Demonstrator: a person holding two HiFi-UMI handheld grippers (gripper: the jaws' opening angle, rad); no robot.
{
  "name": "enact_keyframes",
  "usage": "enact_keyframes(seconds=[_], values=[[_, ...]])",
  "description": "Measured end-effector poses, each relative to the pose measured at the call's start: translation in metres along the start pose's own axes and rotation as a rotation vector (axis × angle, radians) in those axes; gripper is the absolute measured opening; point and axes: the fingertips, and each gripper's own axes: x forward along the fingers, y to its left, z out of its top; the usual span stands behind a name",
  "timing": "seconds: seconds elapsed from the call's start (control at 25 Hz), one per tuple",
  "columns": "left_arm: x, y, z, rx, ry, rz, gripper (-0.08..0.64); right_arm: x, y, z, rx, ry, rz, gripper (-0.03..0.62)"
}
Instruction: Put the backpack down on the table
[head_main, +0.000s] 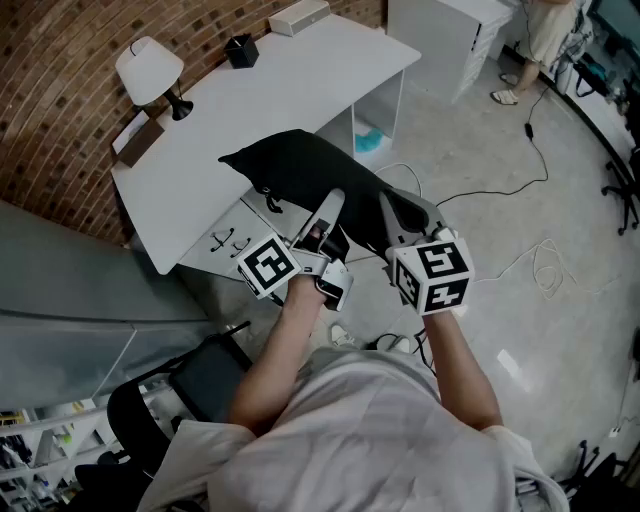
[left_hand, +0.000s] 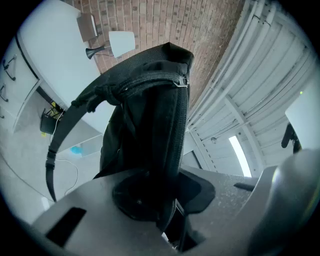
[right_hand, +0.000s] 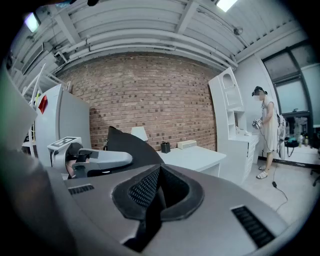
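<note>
The black backpack (head_main: 295, 175) hangs between my two grippers, its far end over the front edge of the white table (head_main: 290, 75); I cannot tell whether it touches the tabletop. My left gripper (head_main: 330, 218) is shut on the backpack's zippered edge (left_hand: 167, 115), which rises straight out of the jaws of the left gripper (left_hand: 160, 200). My right gripper (head_main: 397, 215) is shut on a black mesh part (right_hand: 145, 192) of the backpack (right_hand: 125, 145), pinched in the right gripper (right_hand: 155, 200). The left gripper (right_hand: 95, 160) shows beside it.
On the table stand a white lamp (head_main: 150, 70), a black cup (head_main: 241, 50), a white box (head_main: 298, 17) and a brown pad (head_main: 138, 135). A white cabinet (head_main: 440, 35) and a person (head_main: 545, 35) are at the far right. Cables (head_main: 540, 265) lie on the floor. A dark chair (head_main: 195, 385) is behind me on the left.
</note>
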Motion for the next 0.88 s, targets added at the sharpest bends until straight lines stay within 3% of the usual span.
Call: enact_keyframes(seconds=[0.44,0.72,0.88], values=[[-0.028,0.009,0.037,-0.017,0.035,-0.018,0.080,0.023,0.048,0.004,-0.018,0.006,-0.033,0.002],[-0.038,0.022,0.066,0.008,0.021,0.014,0.080,0.042,0.063,0.012,-0.032,0.009,-0.025,0.002],[-0.035,0.021,0.076,-0.004,-0.002,-0.010,0.080,0.051,0.064,0.012,-0.037,0.009,-0.015,0.002]])
